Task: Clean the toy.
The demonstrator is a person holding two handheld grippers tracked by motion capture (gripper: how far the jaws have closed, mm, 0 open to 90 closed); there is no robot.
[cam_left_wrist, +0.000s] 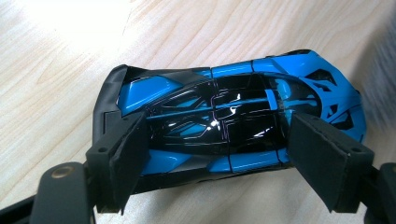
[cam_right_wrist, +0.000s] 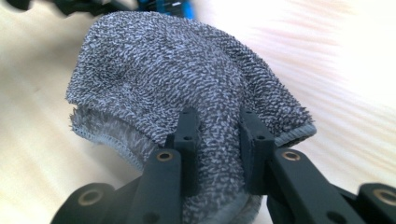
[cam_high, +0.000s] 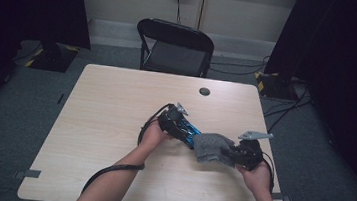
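Near the table's (cam_high: 116, 104) right edge, the left gripper (cam_left_wrist: 219, 154) clamps a glossy, rigid, likely slippery toy car (cam_left_wrist: 224, 116) across its body while the right gripper (cam_right_wrist: 217, 140) pinches a soft grey cloth (cam_right_wrist: 187, 79) against its nose.

left gripper (cam_left_wrist: 212, 154): black jaws, flat pads, brass screws | right gripper (cam_high: 247, 152): grey three-cornered plate on top | black cables trailing behind

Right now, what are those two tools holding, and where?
Left tool clamps the blue toy car across its sides; right tool pinches a bunched fold of the grey cloth.
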